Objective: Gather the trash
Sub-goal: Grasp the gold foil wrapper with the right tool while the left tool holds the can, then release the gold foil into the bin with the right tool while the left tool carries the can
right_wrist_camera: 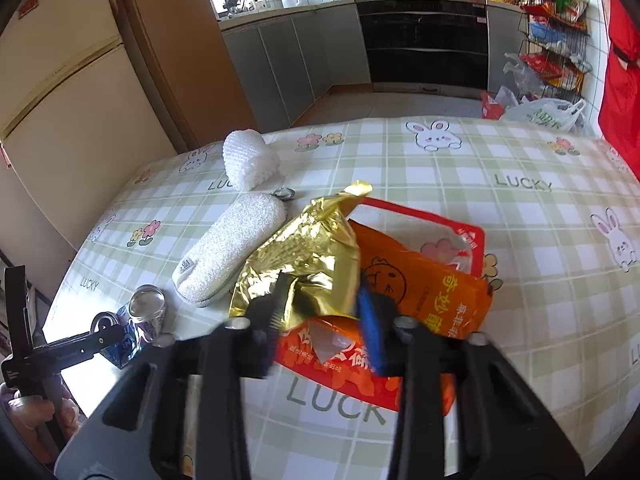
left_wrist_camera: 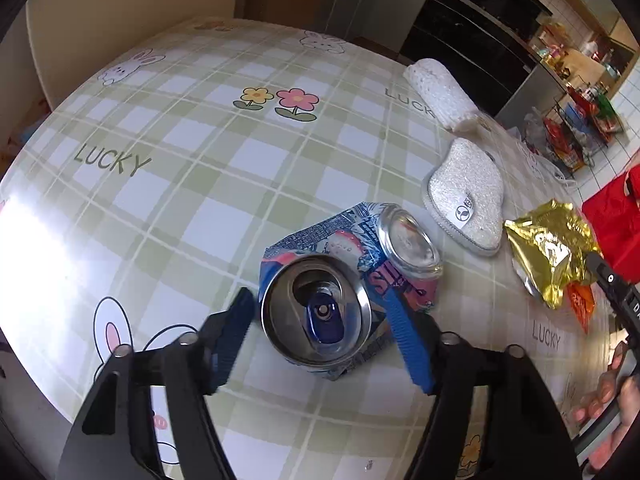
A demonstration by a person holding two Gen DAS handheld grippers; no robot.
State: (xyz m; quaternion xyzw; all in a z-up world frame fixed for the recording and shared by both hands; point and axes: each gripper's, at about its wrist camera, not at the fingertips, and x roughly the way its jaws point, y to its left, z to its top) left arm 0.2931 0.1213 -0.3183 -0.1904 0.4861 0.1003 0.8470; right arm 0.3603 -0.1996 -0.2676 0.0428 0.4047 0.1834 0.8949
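While the left gripper (left_wrist_camera: 320, 320) has its blue fingers (left_wrist_camera: 408, 340) about half open on both sides of the crushed can (left_wrist_camera: 344, 280), the right finger looks to touch the can's side, but a small gap shows by the left finger, so the can is not squeezed yet. The can lies bent on the tabletop (left_wrist_camera: 192, 184), near the front, with its open top facing the camera.

The right gripper (right_wrist_camera: 320, 312) has its fingers (right_wrist_camera: 370, 328) pulled in narrow around a fold of the gold wrapper (right_wrist_camera: 304, 248). They look pressed on it, so I think it is held.

Under and beside the gold wrapper lie an orange snack bag (right_wrist_camera: 424, 292) and a red-edged packet (right_wrist_camera: 460, 236), all in one heap in the middle of the tabletop. To the left of the heap lie a white fuzzy case (right_wrist_camera: 228, 252) and, farther back, a white foam roll (right_wrist_camera: 248, 160).

No bin shows here. All the trash is on the tabletop, so the job looks only just begun: the can and wrapper must be lifted, then the bags.
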